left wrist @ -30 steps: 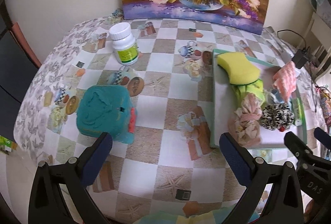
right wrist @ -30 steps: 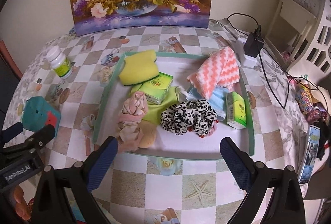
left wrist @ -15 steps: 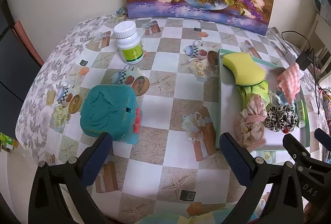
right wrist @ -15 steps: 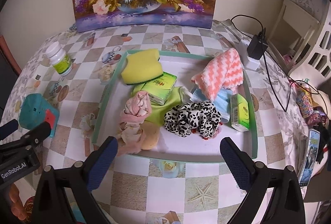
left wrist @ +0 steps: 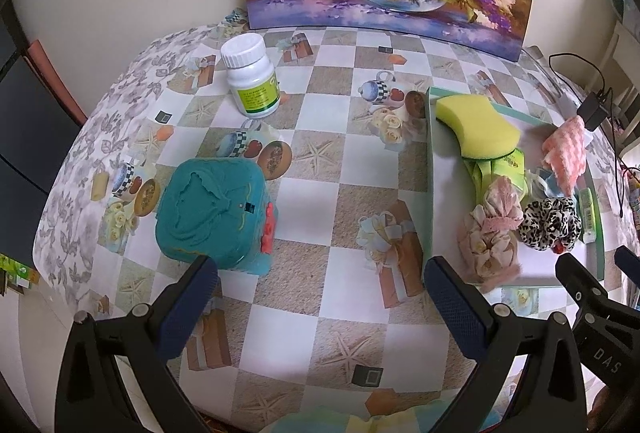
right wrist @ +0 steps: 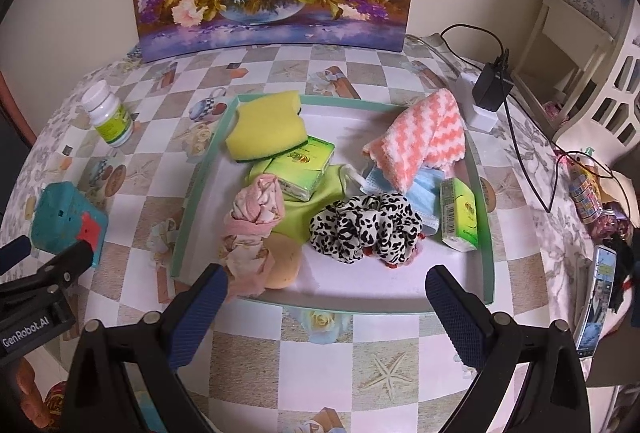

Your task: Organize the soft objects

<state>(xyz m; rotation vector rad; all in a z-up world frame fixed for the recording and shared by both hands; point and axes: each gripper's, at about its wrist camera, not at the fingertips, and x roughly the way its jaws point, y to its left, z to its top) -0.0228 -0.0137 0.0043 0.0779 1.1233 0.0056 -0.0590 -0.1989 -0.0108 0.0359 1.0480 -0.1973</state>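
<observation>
While both grippers gape: spongy yellow block (right wrist: 266, 127), leopard-print scrunchie (right wrist: 366, 229), teal-rimmed tray (right wrist: 200, 189).

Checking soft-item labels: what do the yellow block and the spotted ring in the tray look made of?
Yellow sponge: foam, matte and porous, with a dark scouring layer underneath. Leopard scrunchie: gathered woven fabric, probably slightly satiny, judging by its ruffled folds.

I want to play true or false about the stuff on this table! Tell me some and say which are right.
1. The yellow sponge lies in the green tray. True.
2. The right tongs are squeezing the leopard scrunchie. False: they are open and hold nothing.
3. The white bottle stands upright outside the tray. True.
4. The teal box sits inside the tray. False: it sits on the tablecloth, left of the tray.
5. The left tongs are open. True.
</observation>
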